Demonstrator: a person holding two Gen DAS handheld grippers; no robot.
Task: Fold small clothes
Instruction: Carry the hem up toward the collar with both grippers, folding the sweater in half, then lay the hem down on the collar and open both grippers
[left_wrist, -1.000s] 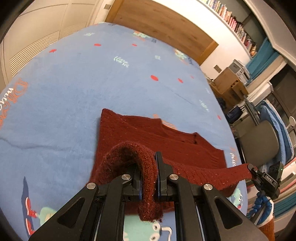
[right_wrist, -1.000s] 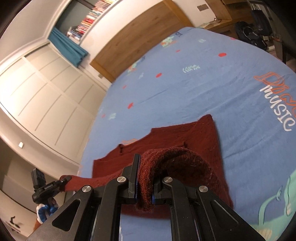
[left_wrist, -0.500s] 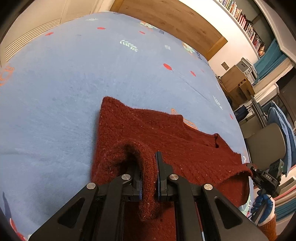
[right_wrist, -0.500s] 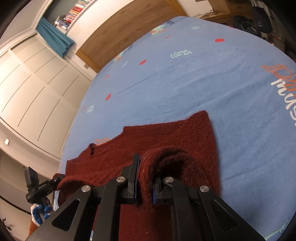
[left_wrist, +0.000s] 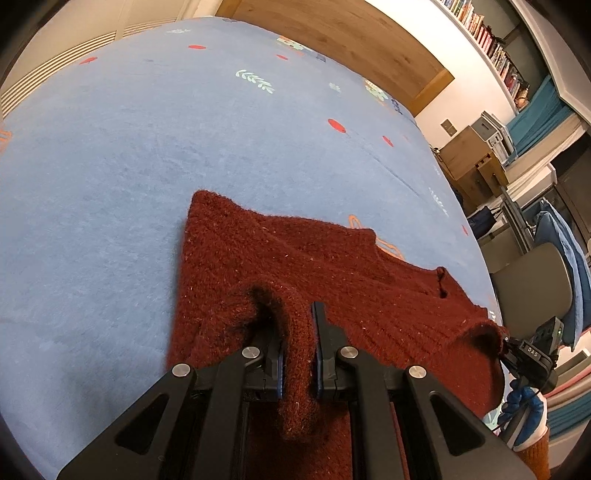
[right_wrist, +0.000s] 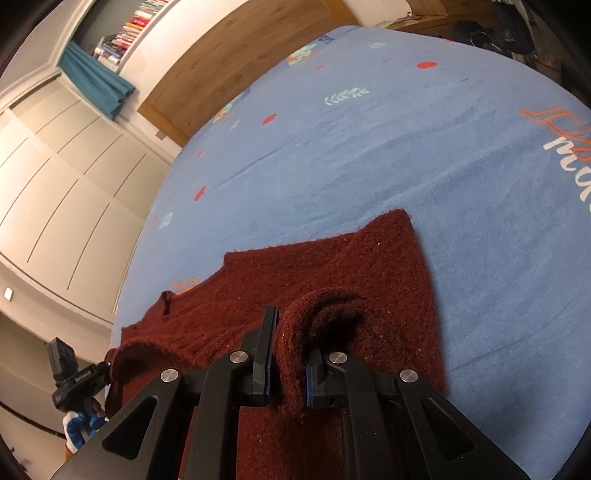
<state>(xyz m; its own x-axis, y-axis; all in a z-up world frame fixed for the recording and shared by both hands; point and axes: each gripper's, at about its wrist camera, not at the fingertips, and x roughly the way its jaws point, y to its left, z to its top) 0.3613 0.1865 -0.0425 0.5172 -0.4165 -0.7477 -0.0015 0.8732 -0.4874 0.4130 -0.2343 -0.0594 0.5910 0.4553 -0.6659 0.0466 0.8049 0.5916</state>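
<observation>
Blue blanket (left_wrist: 155, 155) flat and bare beyond dark red sweater (left_wrist: 295, 266); wooden headboard (left_wrist: 351, 33) bounds far end, chair (left_wrist: 532, 284) beside bed edge.

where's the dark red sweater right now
The dark red knit sweater lies on the blue bedspread, its near edge pinched by the left gripper and right gripper.

Left gripper (left_wrist: 297, 345): matte black angular arms w/ triangular cut-outs, silver round screws, blue-edged pads. Right gripper (right_wrist: 287, 352): same build. Blue-and-white glove (left_wrist: 524, 410), rust-orange cuff below; black block beside it marked "DAS".
</observation>
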